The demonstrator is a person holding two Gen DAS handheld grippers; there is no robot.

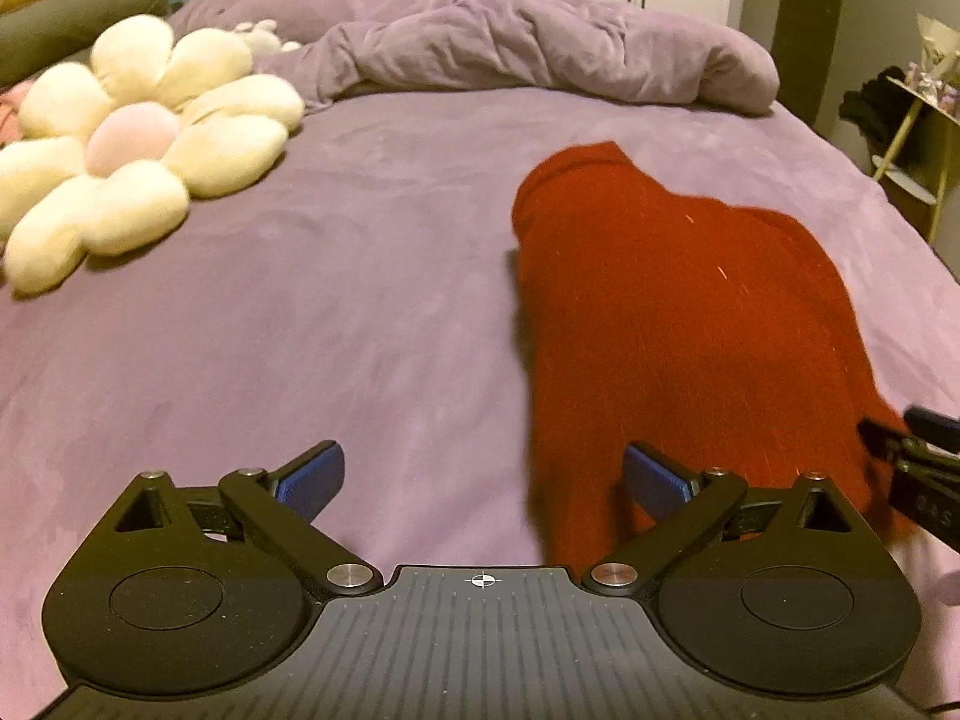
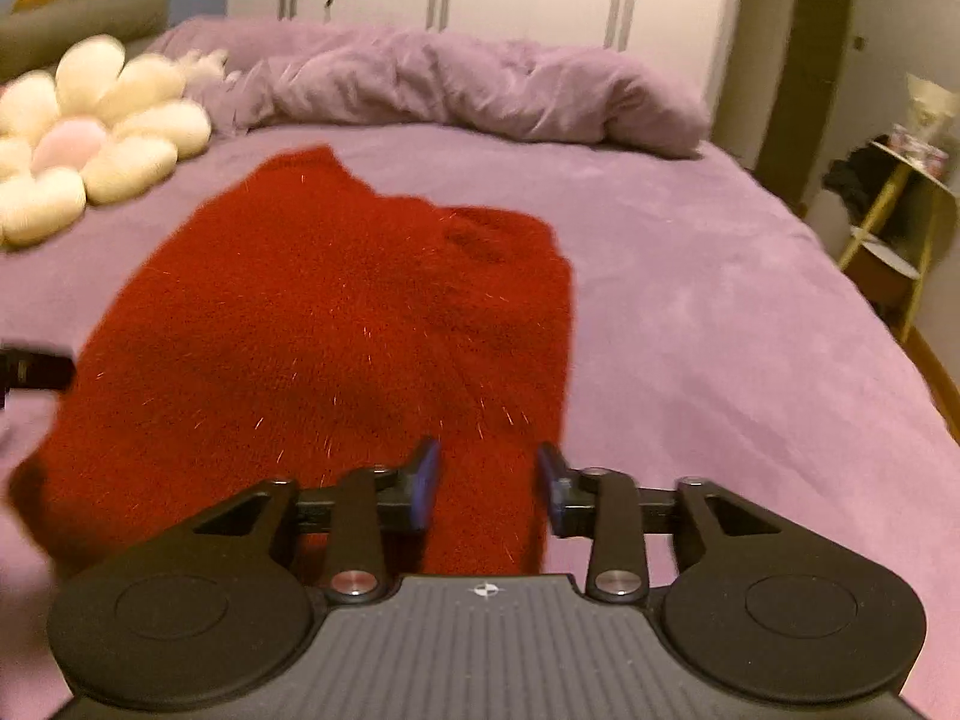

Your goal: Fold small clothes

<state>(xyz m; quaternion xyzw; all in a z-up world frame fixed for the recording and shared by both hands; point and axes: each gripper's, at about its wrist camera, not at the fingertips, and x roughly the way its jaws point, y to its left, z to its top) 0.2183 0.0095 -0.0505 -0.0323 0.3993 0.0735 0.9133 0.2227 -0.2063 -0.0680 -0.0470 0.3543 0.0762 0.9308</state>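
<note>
A fuzzy red knit garment [image 1: 678,324] lies on the purple bed sheet [image 1: 336,300], to the right in the left wrist view and at centre left in the right wrist view [image 2: 336,312]. My left gripper [image 1: 483,480] is wide open and empty, its right finger [image 1: 654,480] at the garment's near left edge. My right gripper [image 2: 486,486] is partly open with the garment's near edge lying between its fingers, not clamped. The right gripper's tip also shows at the right edge of the left wrist view [image 1: 918,456].
A cream flower-shaped cushion [image 1: 126,138] lies at the left of the bed. A bunched purple duvet [image 1: 540,48] lies across the far end. A yellow shelf stand [image 2: 894,222] with small items stands right of the bed. White wardrobe doors are behind.
</note>
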